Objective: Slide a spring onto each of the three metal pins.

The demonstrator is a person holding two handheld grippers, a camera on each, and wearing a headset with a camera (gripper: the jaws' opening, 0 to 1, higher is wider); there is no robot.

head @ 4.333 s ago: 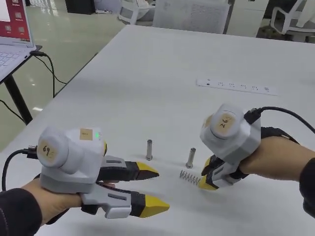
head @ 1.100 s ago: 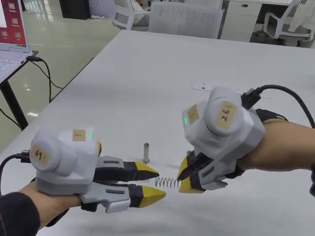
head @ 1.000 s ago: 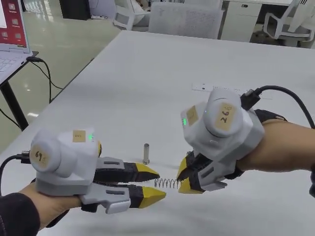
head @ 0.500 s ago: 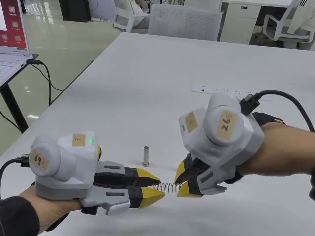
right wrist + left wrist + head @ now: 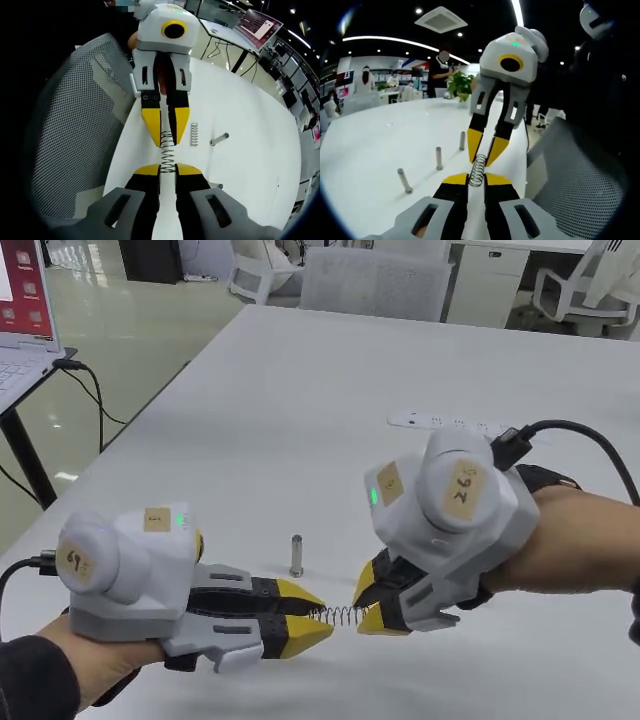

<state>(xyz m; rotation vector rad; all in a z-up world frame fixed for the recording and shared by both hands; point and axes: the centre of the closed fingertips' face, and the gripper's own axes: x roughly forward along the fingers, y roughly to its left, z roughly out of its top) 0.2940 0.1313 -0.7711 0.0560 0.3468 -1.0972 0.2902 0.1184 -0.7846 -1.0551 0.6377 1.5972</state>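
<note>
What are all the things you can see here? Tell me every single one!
table: one, white, under everything
metal pins: three, silver, standing in a row on the table
held spring: one, silver, stretched between the two grippers' tips
loose spring: one, silver, lying on the table near a pin
power strip: one, white, far side of the table
laptop: one, red screen, on a side desk left of the table
office chairs: several, white and grey, beyond the table's far end
left gripper: one, white and grey with yellow tips, shut on one end of the held spring
right gripper: one, same colours, shut on the other end
right hand and left hand: two, each holding a gripper
</note>
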